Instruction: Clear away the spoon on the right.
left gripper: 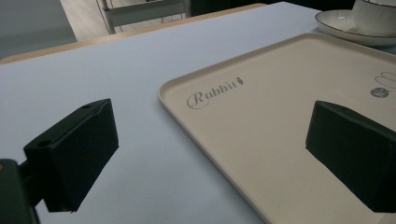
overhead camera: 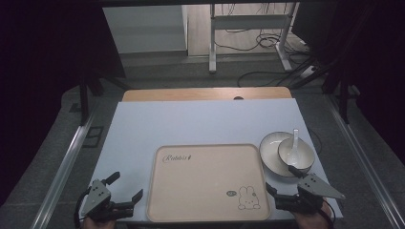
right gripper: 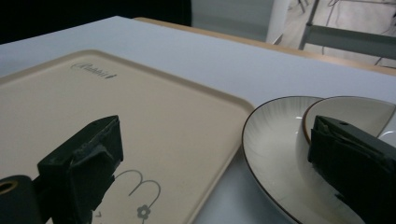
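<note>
Both grippers wide open, empty: left gripper (overhead camera: 125,186) near-left of tray (overhead camera: 200,191), right gripper (overhead camera: 285,182) near plate (overhead camera: 268,153) with bowl (overhead camera: 292,153).

A pale blue-white rectangular tabletop (overhead camera: 191,121) lies in the middle of the high view. At its 12 o'clock edge runs a light brown wooden strip (overhead camera: 181,94), with a small dark oval mark (overhead camera: 238,98) toward 1 o'clock. Beyond, at 12 o'clock, stands a white metal desk frame (overhead camera: 248,21) on the grey floor (overhead camera: 167,71), with black cables (overhead camera: 267,40) looped beneath it at 1 o'clock. A white wall panel (overhead camera: 143,28) sits at 11 o'clock. Silver metal rails flank the table, one at 8 o'clock (overhead camera: 62,167), one at 4 o'clock (overhead camera: 363,162).
</note>
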Available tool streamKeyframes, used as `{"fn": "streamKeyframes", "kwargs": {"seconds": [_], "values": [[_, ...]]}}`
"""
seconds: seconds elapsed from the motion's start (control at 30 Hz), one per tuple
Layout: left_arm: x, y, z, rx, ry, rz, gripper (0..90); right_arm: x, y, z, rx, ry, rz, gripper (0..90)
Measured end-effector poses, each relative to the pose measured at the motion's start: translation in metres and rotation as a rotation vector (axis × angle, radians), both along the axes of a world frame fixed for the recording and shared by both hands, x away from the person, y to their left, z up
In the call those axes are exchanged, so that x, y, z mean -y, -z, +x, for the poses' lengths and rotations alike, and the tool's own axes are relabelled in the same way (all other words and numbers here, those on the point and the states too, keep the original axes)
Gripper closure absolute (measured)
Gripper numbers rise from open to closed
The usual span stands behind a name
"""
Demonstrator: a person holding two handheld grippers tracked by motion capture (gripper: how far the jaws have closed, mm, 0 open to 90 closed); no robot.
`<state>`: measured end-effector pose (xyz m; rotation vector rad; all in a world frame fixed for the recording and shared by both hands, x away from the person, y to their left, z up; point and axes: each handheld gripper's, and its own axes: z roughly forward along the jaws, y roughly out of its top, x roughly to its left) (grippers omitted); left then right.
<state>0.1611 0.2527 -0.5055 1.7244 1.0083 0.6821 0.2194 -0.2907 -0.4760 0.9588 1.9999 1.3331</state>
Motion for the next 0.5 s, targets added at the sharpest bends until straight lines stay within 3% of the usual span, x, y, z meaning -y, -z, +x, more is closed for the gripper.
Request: {"fn": "streamKeyframes", "kwargs": {"seconds": [0.3,0.5], "values": [[-0.0008,0.001,0.0005,0.0,0.005,-0.01,2.2,-0.0008,0.0021,0.0056,-0.052,-0.058,0.015,2.1],[-0.0014,0.0013,0.0007,-0.002,0.005,-0.016,2.3,-0.0039,0.0036,0.0066,-0.057,-0.062,0.005,1.1]]}}
